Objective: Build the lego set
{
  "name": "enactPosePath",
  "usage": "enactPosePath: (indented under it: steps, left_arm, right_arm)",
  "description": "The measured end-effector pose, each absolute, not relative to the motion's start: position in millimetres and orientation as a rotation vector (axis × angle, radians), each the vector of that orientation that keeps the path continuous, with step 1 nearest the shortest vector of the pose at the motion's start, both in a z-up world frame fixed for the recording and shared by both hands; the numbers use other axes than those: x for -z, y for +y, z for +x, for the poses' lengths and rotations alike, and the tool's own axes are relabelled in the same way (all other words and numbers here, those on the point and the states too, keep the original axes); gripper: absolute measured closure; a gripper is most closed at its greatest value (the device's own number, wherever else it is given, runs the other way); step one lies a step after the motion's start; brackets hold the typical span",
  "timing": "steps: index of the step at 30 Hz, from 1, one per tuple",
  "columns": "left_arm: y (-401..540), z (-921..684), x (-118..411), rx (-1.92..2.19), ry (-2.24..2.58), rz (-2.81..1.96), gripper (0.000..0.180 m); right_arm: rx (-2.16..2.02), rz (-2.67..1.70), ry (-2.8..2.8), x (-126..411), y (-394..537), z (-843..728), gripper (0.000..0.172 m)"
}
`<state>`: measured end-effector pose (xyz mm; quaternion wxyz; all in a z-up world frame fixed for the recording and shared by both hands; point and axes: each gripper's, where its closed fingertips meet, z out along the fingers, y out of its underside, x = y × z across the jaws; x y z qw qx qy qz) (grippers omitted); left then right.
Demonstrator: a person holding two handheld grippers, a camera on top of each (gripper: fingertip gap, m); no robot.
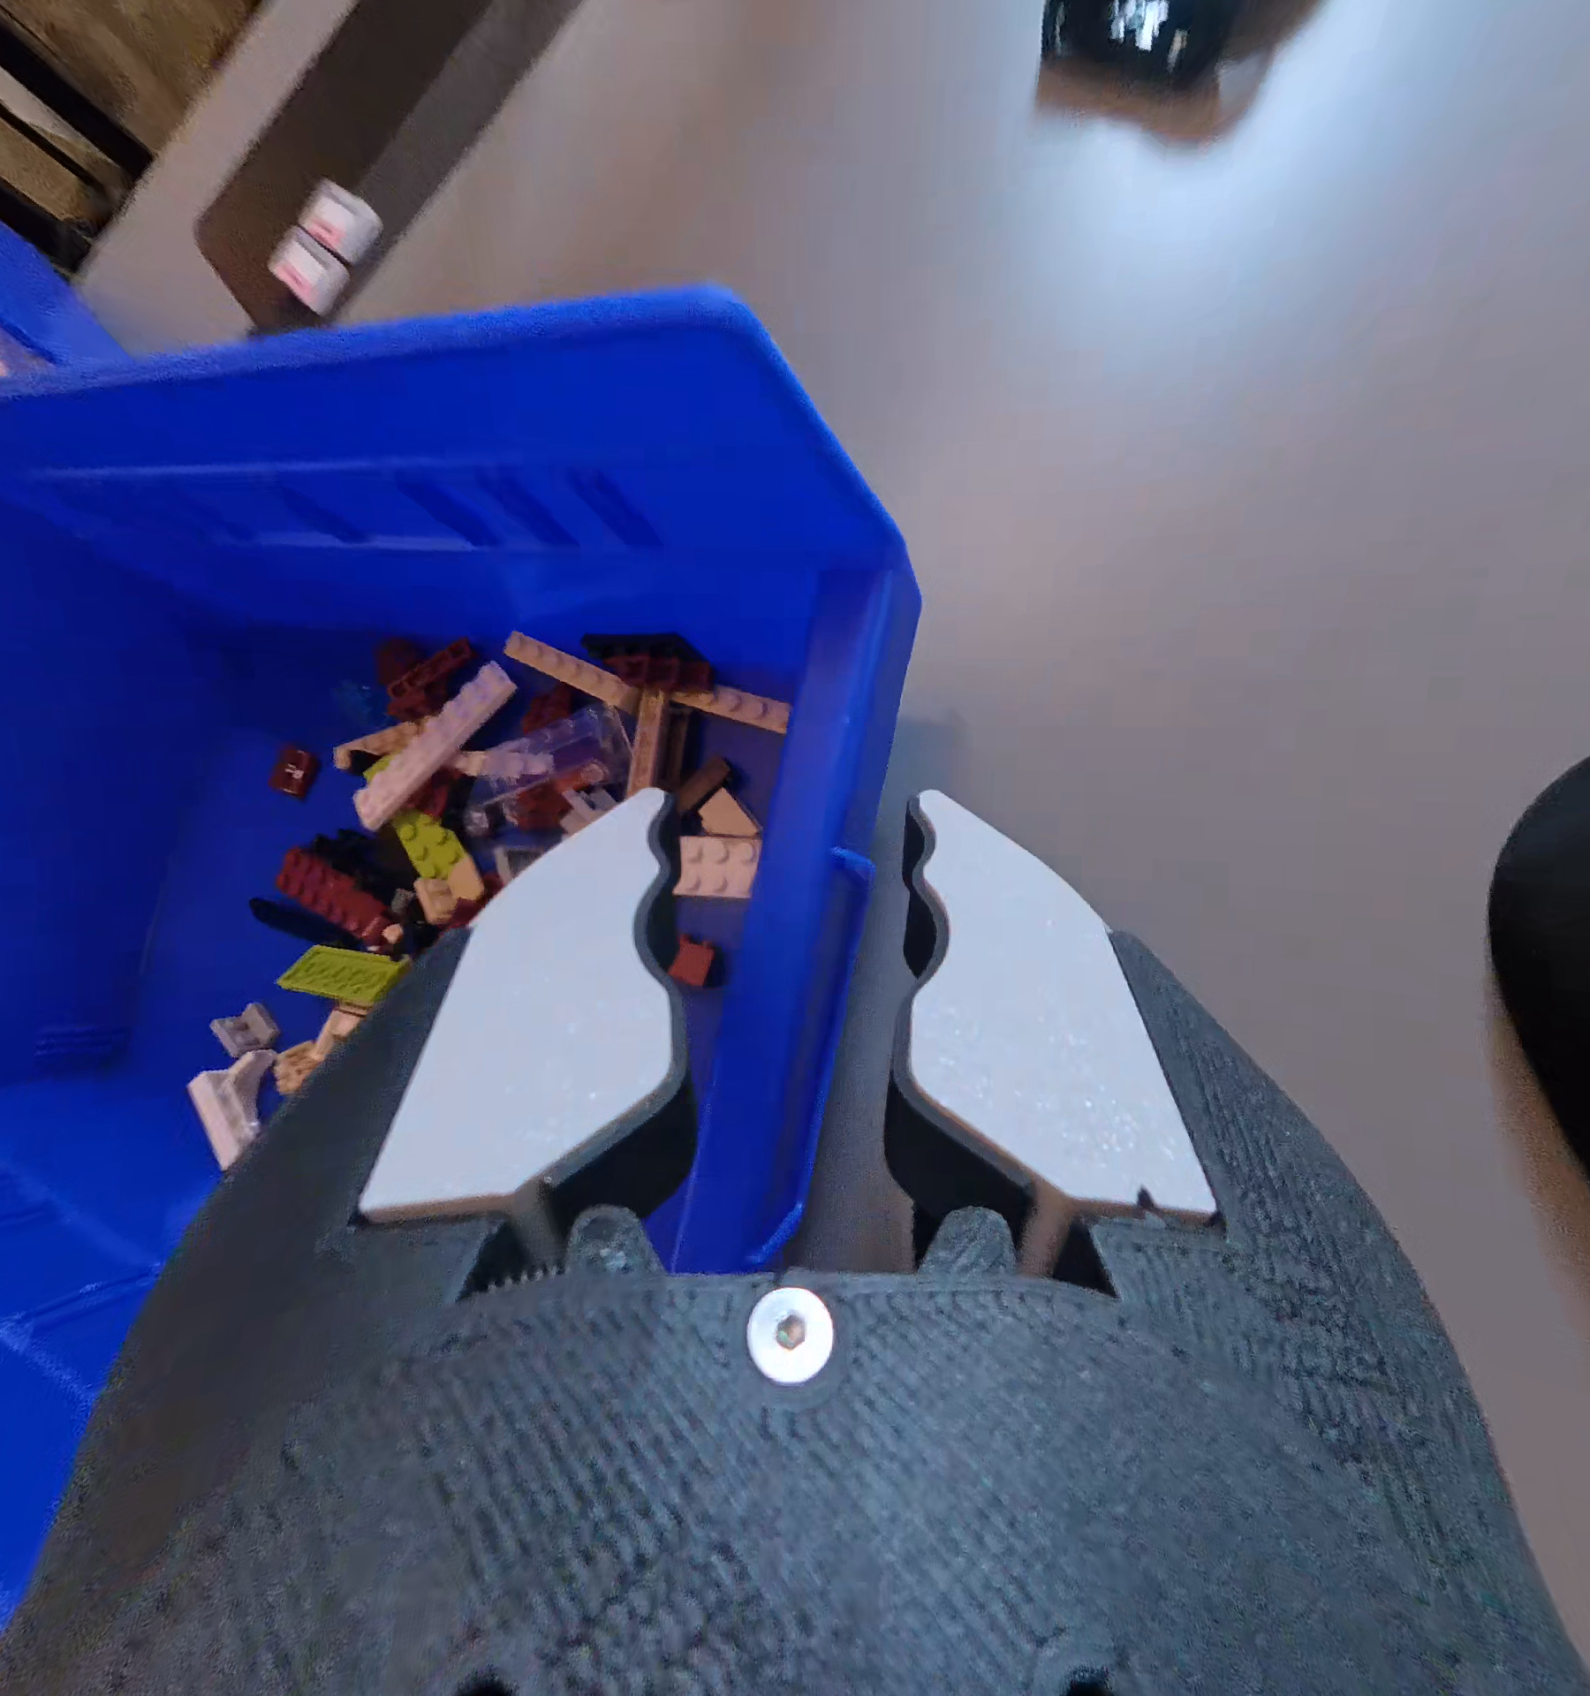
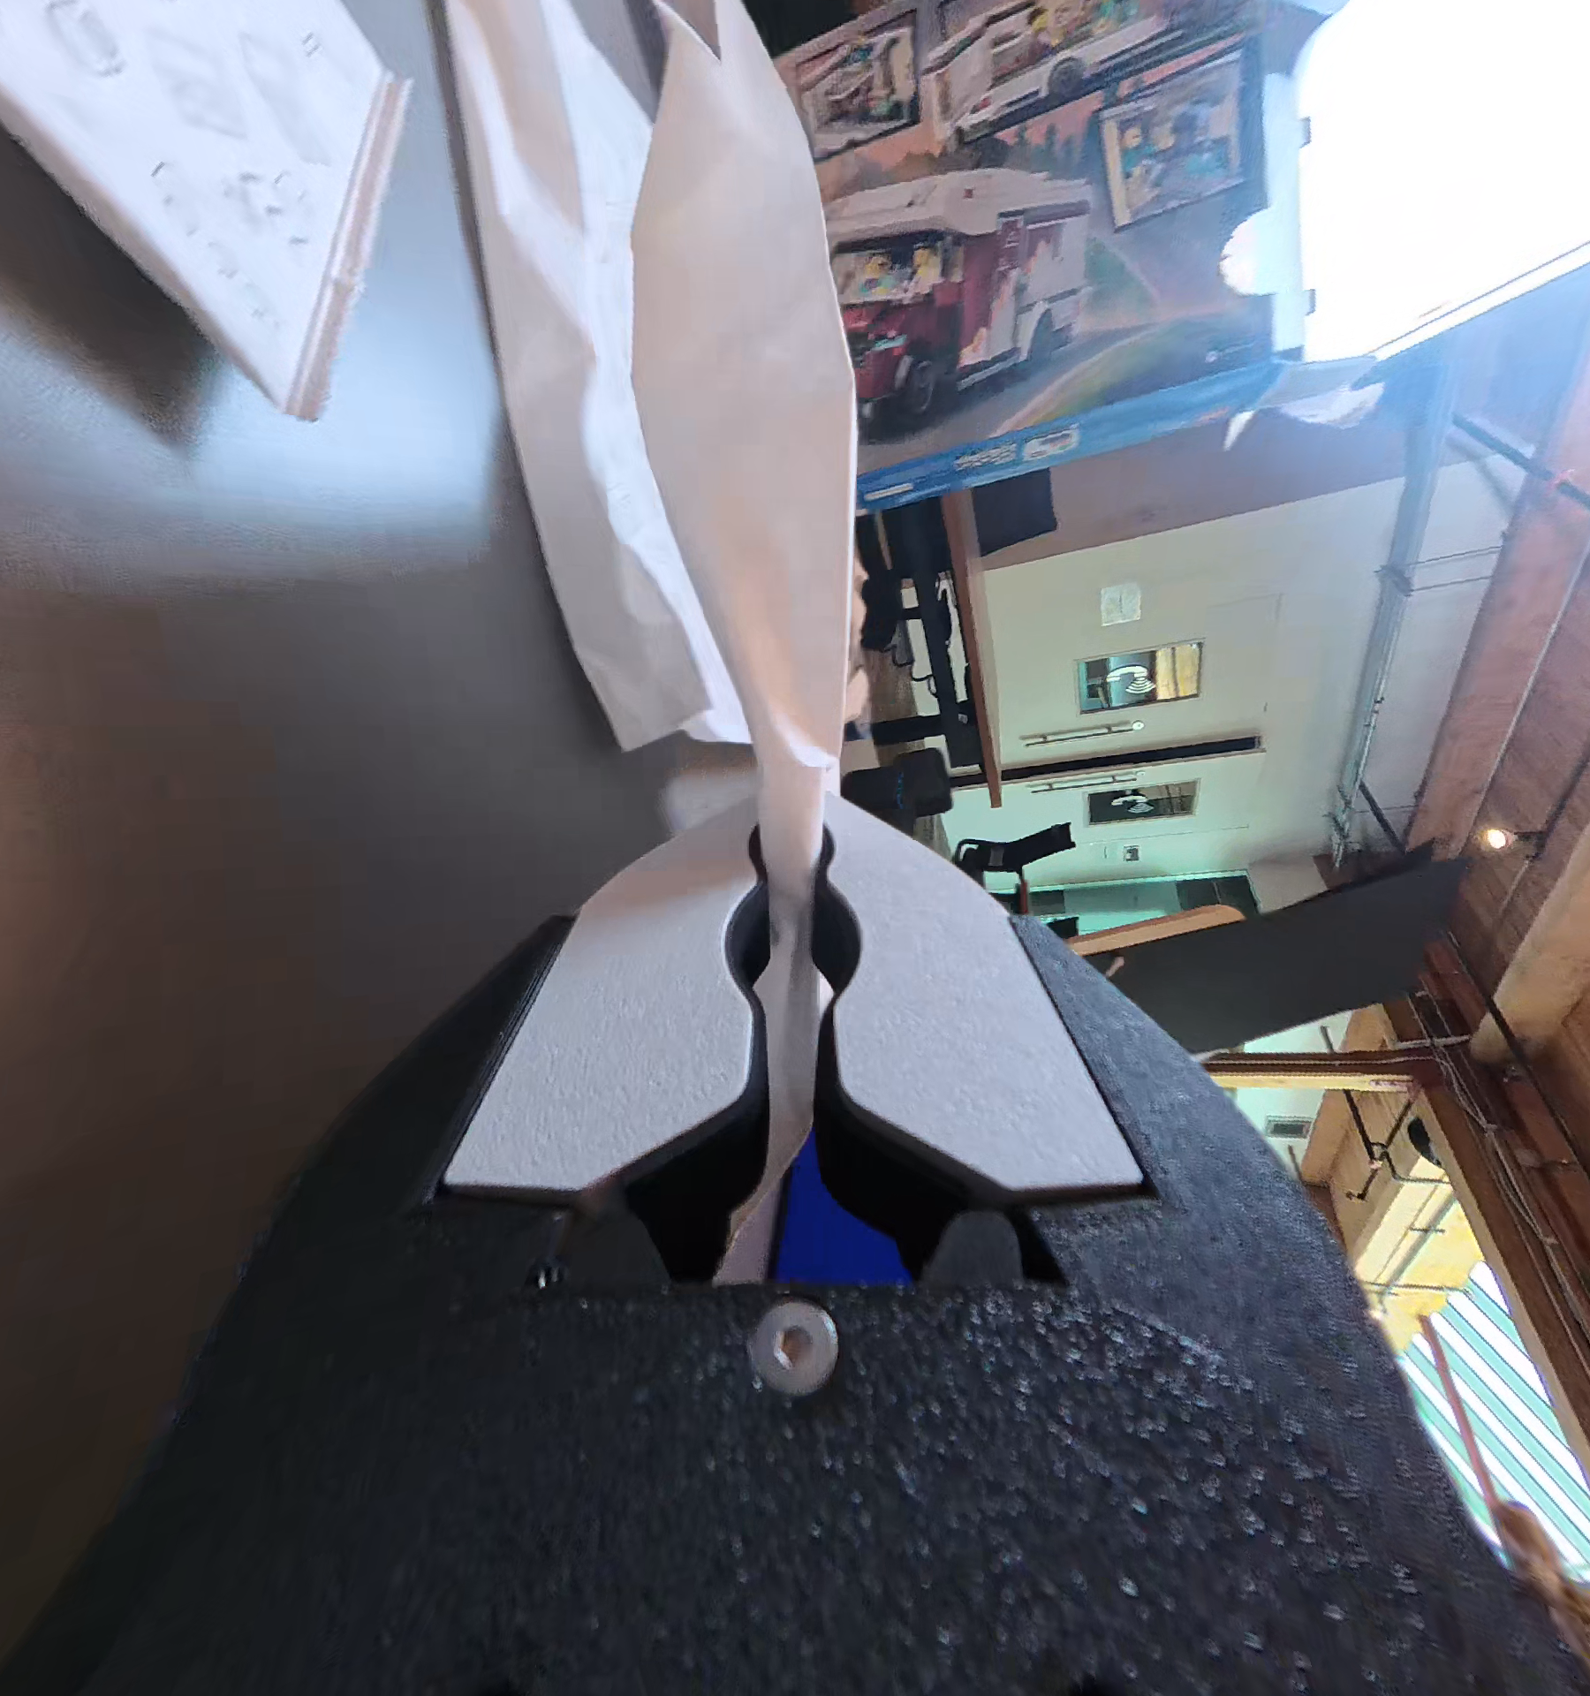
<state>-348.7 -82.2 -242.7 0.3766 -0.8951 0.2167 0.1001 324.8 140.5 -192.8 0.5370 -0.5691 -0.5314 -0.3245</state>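
Left gripper (image 1: 787, 808) — jaws apart, straddling the right wall of the blue bin (image 1: 800, 918) without pressing; toy bricks (image 1: 534, 780) heaped inside, centre frame. Right gripper (image 2: 791, 853) — jaws clamped on a white paper bag (image 2: 736, 385), hanging upper centre above the desk (image 2: 176, 734).

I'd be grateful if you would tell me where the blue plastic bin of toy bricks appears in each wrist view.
Left wrist view: the blue plastic bin fills the left half; its right wall stands between the open left tongs.
Right wrist view: only a blue sliver shows low behind the right tongs, which pinch white paper; probably the bin.
Shared landmark: the grey tabletop.
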Motion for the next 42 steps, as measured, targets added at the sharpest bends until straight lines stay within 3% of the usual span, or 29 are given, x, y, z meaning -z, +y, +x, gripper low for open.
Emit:
enactPosePath:
  steps: [6, 13, 16, 20, 22, 26, 32, 33, 35, 36, 42]
  left_arm:
    - [-83.3, -325.6, 191.1, -0.289, 0.473, -2.053, 0.133]
    - [-79.9, -258.7, 171.0, -0.023, 0.506, -1.901, 0.138]
    - [-69.5, -226.4, 168.6, 0.085, 0.577, -1.867, 0.138]
    - [-59.0, -197.7, 176.0, 0.18, 0.634, -1.862, 0.137]
    - [-57.2, -189.6, 182.1, 0.205, 0.642, -1.862, 0.137]
    - [-51.6, -188.7, 188.6, 0.186, 0.589, -1.825, 0.138]
    - [-44.7, -196.0, 185.1, 0.173, 0.478, -1.751, 0.139]
    - [-44.4, -197.3, 184.2, 0.17, 0.469, -1.742, 0.14]
    - [-44.2, -202.2, 183.0, 0.152, 0.449, -1.729, 0.141]
    - [-44.3, -205.3, 182.5, 0.137, 0.436, -1.723, 0.142]
    - [-46.9, -217.0, 183.3, 0.125, 0.359, -1.697, 0.147]
  right_arm:
    - [0.821, -1.263, -1.326, 157.0, 89.0, 337.3, 0.168]
    - [0.708, -1.435, -1.505, 229.9, 52.5, 360.9, 0.163]
    - [0.57, -1.55, -1.503, 249.5, 61.7, 355.2, 0.147]
    - [0.251, -1.764, -1.481, 258.5, 64.1, 343.1, 0.108]
    - [0.013, -1.813, -1.413, 247.4, 56.5, 329.5, 0.102]
    - [-0.322, -1.742, -1.173, 199.4, 54.4, 296.8, 0.104]
    - [-0.505, -1.607, -0.938, 153.4, 70.8, 243.7, 0.11]
    - [-0.503, -1.603, -0.908, 151.4, 77.1, 235.6, 0.119]
    - [-0.486, -1.588, -0.856, 149.3, 90.9, 222.1, 0.16]
    - [-0.491, -1.569, -0.827, 147.0, 97.5, 215.5, 0.172]
    - [-0.451, -1.625, -0.728, 156.6, 144.0, 198.1, 0.172]
